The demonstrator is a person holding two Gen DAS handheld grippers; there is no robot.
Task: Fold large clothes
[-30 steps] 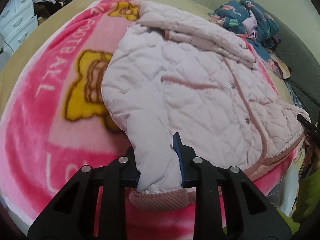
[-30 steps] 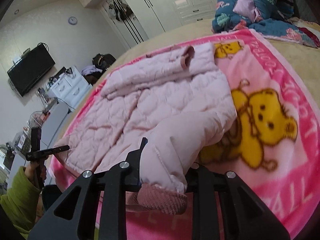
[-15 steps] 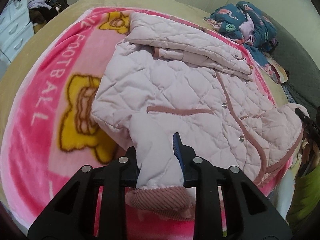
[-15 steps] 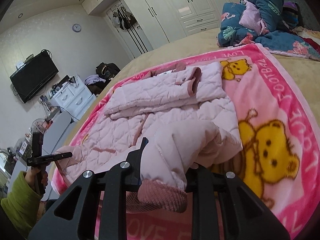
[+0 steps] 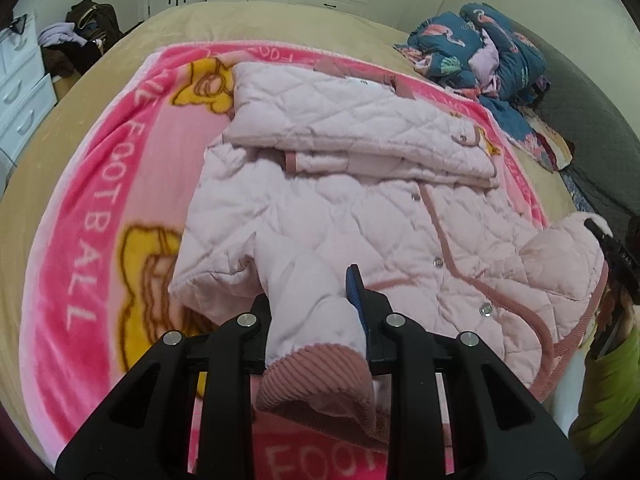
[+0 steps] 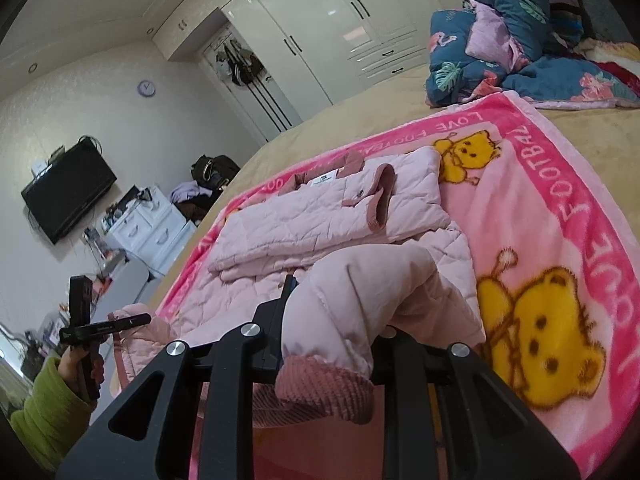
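My left tool (image 5: 316, 312) is clamped on a sleeve (image 5: 304, 300) of the pink quilted jacket (image 5: 360, 216), just above its ribbed cuff (image 5: 316, 376), which hangs out toward me below the tool. My right tool (image 6: 332, 320) grips the other sleeve (image 6: 360, 292) the same way, its darker pink cuff (image 6: 324, 390) bunched under the fingers. Both sleeves are lifted off the jacket's body.

Ahead of the left tool the jacket lies spread on its back, snaps (image 5: 438, 262) running along the front edge with its pink piping. The far part of the jacket is folded over toward me into a flat band (image 5: 360, 128) across the chest. To the right of the left tool, the right tool (image 5: 612, 248) shows at the jacket's edge, with my green sleeve (image 5: 608, 400) below it. From the right tool's camera, the left tool (image 6: 100, 326) is at the far left, held in my hand (image 6: 86, 364).

The jacket rests on a pink blanket (image 5: 80, 240) printed with yellow bears (image 6: 536, 336) and white lettering, and the blanket covers a tan bed (image 5: 280, 20). Beyond the jacket, to the right, a blue flowered quilt (image 5: 480, 52) sits in a heap. Past the bed stand white wardrobes (image 6: 320, 40); left of the right tool are a white dresser (image 6: 148, 228), a wall television (image 6: 68, 192) and a small clock (image 6: 146, 88).
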